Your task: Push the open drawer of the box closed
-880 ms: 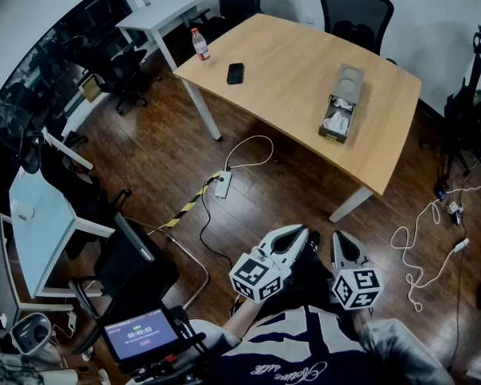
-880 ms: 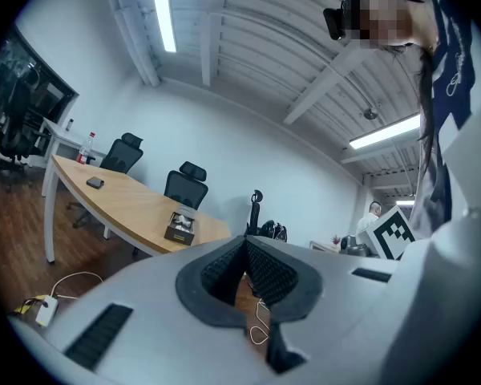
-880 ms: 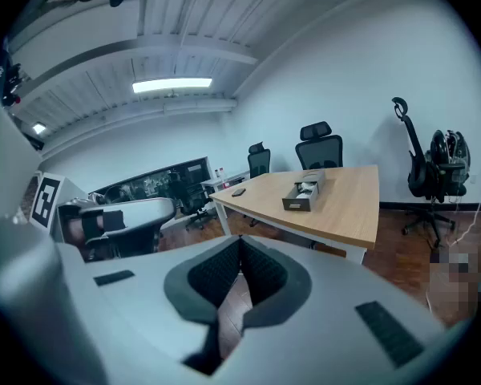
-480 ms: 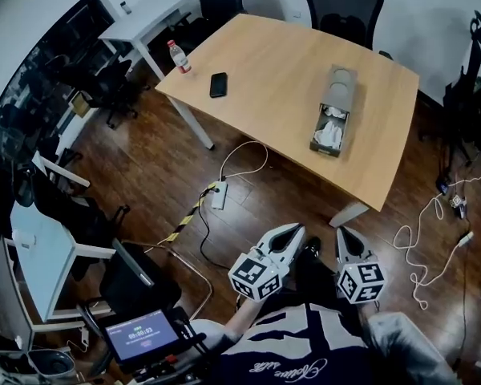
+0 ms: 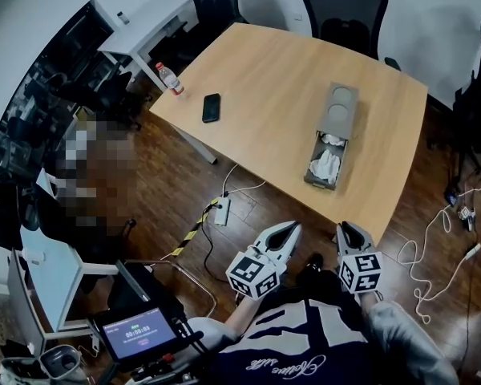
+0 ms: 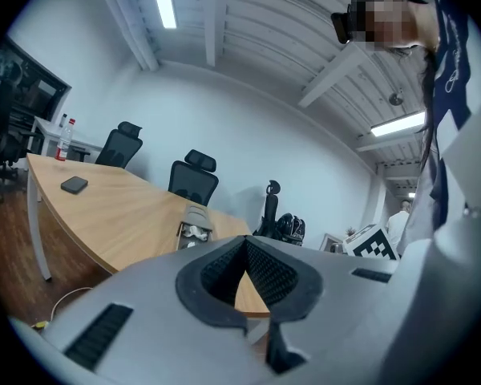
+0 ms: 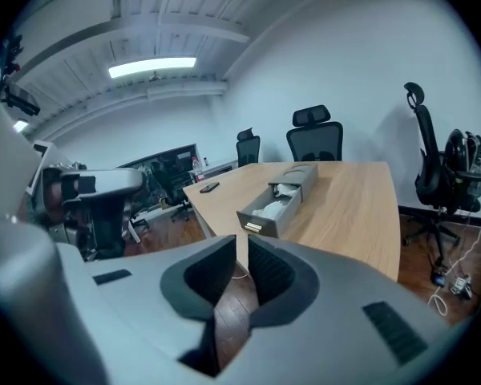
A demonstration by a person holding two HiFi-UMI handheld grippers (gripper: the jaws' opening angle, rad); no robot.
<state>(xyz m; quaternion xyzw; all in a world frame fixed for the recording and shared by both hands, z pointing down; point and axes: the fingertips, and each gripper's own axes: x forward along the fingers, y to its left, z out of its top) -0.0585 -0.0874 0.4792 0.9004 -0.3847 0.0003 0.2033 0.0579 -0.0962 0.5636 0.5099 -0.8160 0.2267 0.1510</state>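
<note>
A grey box [image 5: 341, 107] lies on the wooden table [image 5: 264, 79], its drawer [image 5: 322, 167] pulled out toward the table's near edge with white crumpled stuff inside. Both grippers hang close to my body over the floor, well short of the table. My left gripper [image 5: 287, 228] is shut and empty, its tips meeting; in its own view [image 6: 244, 243] the box [image 6: 194, 215] sits far ahead. My right gripper [image 5: 349, 229] stands open by a narrow gap [image 7: 242, 243] with nothing in it. It points at the drawer's front [image 7: 256, 224], still far off.
A black phone [image 5: 212, 107] and a bottle [image 5: 169, 77] sit on the table's left part. Office chairs [image 5: 345, 6] stand behind the table. A power strip [image 5: 222, 209] and cables [image 5: 433, 255] lie on the wood floor. A timer screen [image 5: 140, 331] is at lower left.
The table and the box have come nearer and lower in the head view. Both grippers stay close to my body with their jaws unchanged.
</note>
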